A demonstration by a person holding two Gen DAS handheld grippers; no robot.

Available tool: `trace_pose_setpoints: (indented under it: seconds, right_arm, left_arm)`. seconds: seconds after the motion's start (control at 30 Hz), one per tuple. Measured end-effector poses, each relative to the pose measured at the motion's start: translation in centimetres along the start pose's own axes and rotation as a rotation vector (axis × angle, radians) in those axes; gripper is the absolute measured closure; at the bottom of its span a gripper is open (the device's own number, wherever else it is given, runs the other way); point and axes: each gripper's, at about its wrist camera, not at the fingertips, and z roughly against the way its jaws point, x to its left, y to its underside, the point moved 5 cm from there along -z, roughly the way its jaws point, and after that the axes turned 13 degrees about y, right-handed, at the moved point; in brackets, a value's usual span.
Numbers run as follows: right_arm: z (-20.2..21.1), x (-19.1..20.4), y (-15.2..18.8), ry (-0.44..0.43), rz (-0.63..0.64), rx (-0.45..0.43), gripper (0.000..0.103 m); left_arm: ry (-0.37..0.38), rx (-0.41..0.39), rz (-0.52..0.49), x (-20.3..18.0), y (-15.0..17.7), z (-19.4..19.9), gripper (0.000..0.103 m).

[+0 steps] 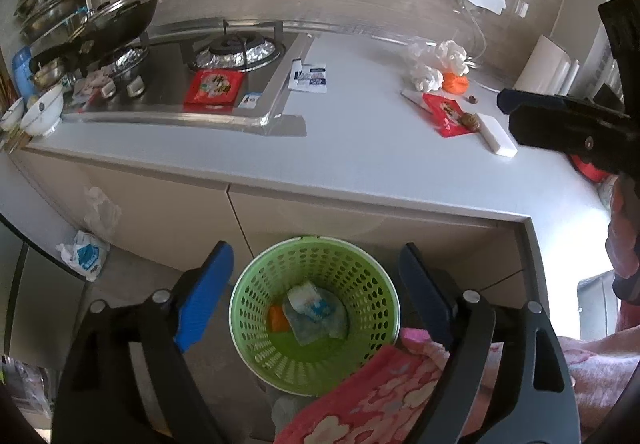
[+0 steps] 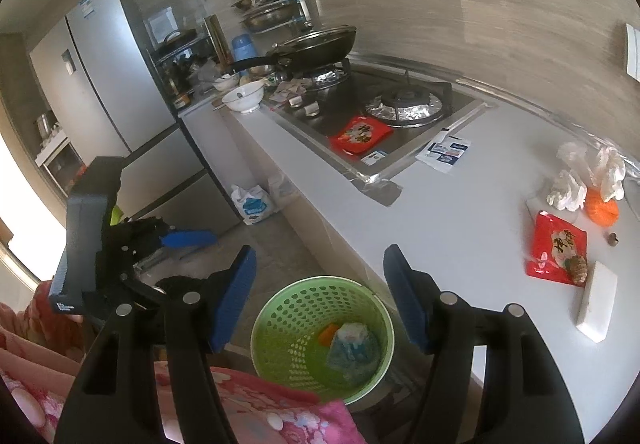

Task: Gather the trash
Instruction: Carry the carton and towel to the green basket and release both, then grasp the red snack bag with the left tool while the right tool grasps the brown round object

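Green basket (image 1: 316,314): a perforated plastic waste basket is seen on the floor against the cabinet front, below the bench (image 1: 360,148) edge.
Basket contents: a crumpled blue-and-white wrapper (image 1: 316,310) and an orange scrap (image 1: 278,318) are lying at the bottom.
Left tool (image 1: 314,294): held above the basket, jaws spread apart, nothing gripped.
Right tool (image 2: 320,300): also held over the basket, jaws apart and empty.
Bench trash: a red snack packet (image 2: 554,244), crumpled white tissues (image 2: 568,186) and an orange item (image 2: 602,206) are grouped near the wall; a white block (image 2: 598,302) lies just beside the packet.
Hob (image 2: 384,112): a second red packet (image 2: 360,134) is lying on it; a blue-and-white sachet (image 2: 444,152) rests beside its edge.
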Motion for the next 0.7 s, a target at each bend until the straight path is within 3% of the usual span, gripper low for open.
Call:
trace_pose_setpoints:
  seconds: [0.33,0.7]
  right_arm:
    - [1.3,-3.5,-0.5,0.065,-0.053,-0.042,0.037]
    - [1.8,-11.0,-0.7,0.185,-0.144,-0.068,0.033]
  left_arm:
    - [0.042,-0.062,-0.078,-3.0,-5.6,-1.2,0.022]
    - [0.11,-0.069,-0.155,-7.3,-11.6,-6.7,0.022]
